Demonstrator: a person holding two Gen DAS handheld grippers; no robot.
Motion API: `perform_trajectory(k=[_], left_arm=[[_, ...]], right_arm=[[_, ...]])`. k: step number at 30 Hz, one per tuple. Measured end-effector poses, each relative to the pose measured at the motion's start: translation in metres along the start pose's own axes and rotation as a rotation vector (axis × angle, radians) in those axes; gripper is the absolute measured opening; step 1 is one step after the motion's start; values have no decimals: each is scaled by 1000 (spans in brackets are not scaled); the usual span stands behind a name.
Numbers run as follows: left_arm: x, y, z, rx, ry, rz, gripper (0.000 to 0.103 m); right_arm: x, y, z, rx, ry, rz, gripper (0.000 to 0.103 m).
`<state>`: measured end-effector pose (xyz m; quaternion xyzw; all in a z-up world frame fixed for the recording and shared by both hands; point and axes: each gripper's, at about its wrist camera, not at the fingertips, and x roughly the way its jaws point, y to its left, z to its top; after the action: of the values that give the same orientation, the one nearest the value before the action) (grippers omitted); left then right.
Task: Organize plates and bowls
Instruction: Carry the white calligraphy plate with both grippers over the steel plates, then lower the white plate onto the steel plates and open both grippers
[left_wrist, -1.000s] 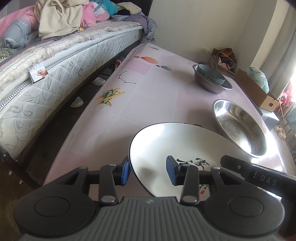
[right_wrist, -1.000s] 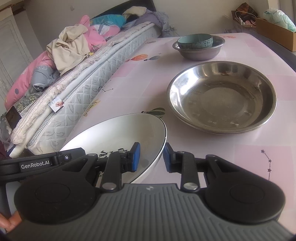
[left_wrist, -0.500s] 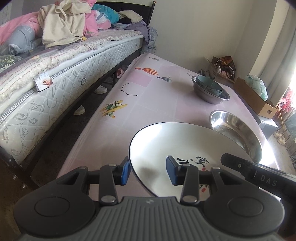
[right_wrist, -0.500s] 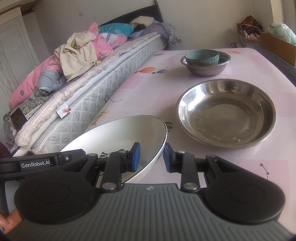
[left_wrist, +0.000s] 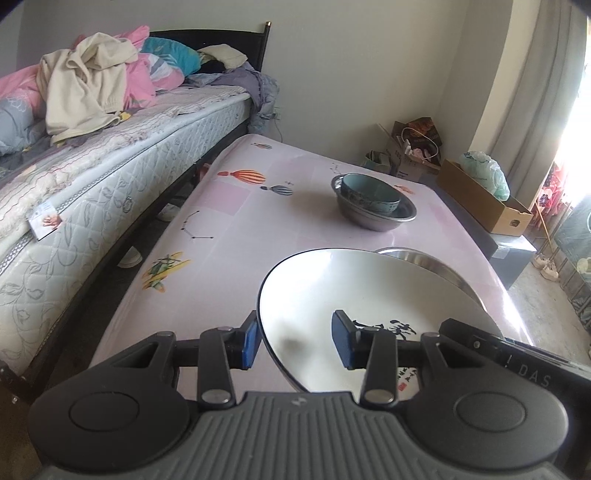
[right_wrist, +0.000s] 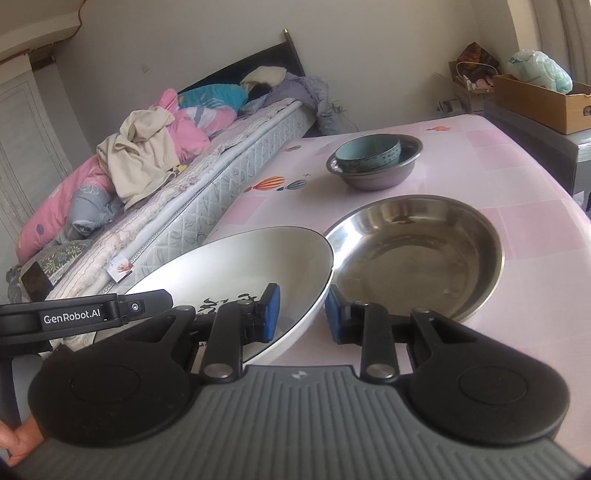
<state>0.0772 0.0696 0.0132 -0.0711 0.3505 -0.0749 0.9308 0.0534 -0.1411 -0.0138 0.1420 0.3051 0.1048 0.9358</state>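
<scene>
A large white bowl with black characters inside (left_wrist: 354, 291) (right_wrist: 243, 266) is held up above the pink table (left_wrist: 240, 229), tilted. My left gripper (left_wrist: 297, 343) straddles its left rim, one finger inside and one outside. My right gripper (right_wrist: 301, 314) straddles its right rim the same way. A wide steel basin (right_wrist: 417, 254) lies on the table just beyond the bowl; only its rim shows in the left wrist view (left_wrist: 417, 256). Farther back a teal bowl (right_wrist: 367, 153) sits inside a smaller steel bowl (right_wrist: 376, 177).
A bed with a mattress (left_wrist: 92, 192) and heaped clothes runs along the table's left side. Cardboard boxes (left_wrist: 484, 206) and a bag stand on the floor at the far right. The table's near and right edges are close.
Both grippers have risen with the white bowl. The bowl's far rim now overlaps the near edge of the wide steel basin in both views.
</scene>
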Motion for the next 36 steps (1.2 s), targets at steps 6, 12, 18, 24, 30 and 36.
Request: perform_trajectory(k=[6, 12, 18, 24, 30, 36], left_arm=[[34, -46, 11, 37, 15, -80, 41], [71, -76, 11, 67, 81, -120, 41], [95, -79, 5, 76, 156, -101, 41], [103, -78, 4, 92, 188, -95, 42], [103, -81, 12, 100, 163, -104, 51], [102, -83, 17, 111, 133, -115, 56]], right_arm=[[-12, -50, 14, 40, -33, -81, 27], [-9, -97, 17, 86, -25, -158, 27], [8, -119, 17, 103, 13, -173, 27], [25, -129, 20, 129, 39, -179, 29], [28, -131, 32, 110, -6, -194, 30], [27, -139, 44, 112, -34, -210, 32]])
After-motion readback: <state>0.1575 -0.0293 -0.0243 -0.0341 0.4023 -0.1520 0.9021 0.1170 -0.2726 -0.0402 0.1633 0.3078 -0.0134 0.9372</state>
